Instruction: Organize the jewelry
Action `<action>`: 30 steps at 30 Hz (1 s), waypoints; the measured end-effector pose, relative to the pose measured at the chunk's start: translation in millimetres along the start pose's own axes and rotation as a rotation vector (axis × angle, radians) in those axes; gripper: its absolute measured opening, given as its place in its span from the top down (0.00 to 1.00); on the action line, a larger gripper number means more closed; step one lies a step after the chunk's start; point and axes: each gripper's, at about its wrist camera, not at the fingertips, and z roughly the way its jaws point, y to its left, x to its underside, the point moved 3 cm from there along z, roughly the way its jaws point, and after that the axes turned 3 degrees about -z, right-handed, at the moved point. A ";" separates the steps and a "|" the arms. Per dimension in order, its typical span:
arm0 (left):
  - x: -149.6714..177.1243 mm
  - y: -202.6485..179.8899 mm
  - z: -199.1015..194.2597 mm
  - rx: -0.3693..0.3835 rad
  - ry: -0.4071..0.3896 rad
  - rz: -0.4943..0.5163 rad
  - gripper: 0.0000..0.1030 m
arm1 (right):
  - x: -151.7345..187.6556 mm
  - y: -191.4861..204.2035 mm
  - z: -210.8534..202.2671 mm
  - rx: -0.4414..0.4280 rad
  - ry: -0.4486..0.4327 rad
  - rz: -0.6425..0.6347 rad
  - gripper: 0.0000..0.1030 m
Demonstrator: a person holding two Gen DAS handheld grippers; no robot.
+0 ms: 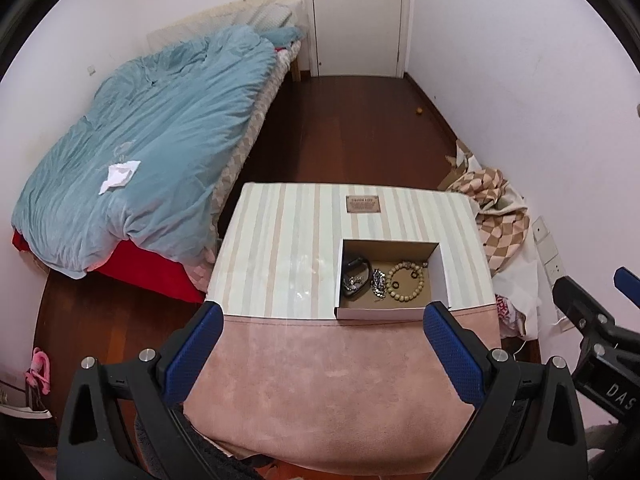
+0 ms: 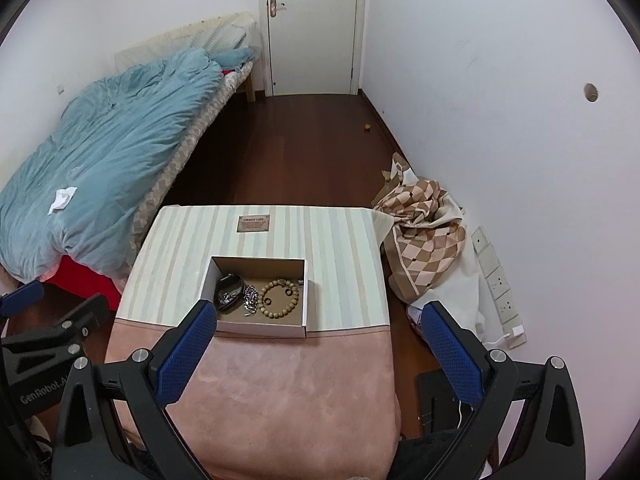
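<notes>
An open white cardboard box [image 1: 442,276] [image 2: 262,328] sits on the striped table top [image 1: 280,240] [image 2: 340,248]. Inside lie a wooden bead bracelet [image 1: 405,281] [image 2: 279,297], a silver chain [image 1: 378,283] [image 2: 250,300], small dark rings [image 2: 267,301] and a black bangle with metal pieces [image 1: 354,276] [image 2: 228,292]. My left gripper [image 1: 324,322] is open and empty, held above the pink cloth [image 1: 320,380] in front of the box. My right gripper [image 2: 316,320] is open and empty, just before the box.
A bed with a blue duvet [image 1: 140,140] [image 2: 100,140] stands to the left. A checked cloth pile [image 1: 496,208] [image 2: 424,232] lies on the floor at the right by the wall. A white door [image 1: 360,16] is at the back. A wood floor surrounds the table.
</notes>
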 end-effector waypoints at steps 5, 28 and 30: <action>0.0 0.5 17.3 -0.008 0.033 -0.008 0.01 | -2.5 1.1 19.2 0.006 0.032 -0.001 0.00; 0.4 0.1 28.1 -0.012 0.051 -0.006 0.01 | 4.4 3.3 36.8 -0.007 0.078 -0.005 0.00; 0.4 0.1 28.0 -0.016 0.048 -0.005 0.01 | 5.8 3.8 37.5 -0.008 0.081 -0.005 0.00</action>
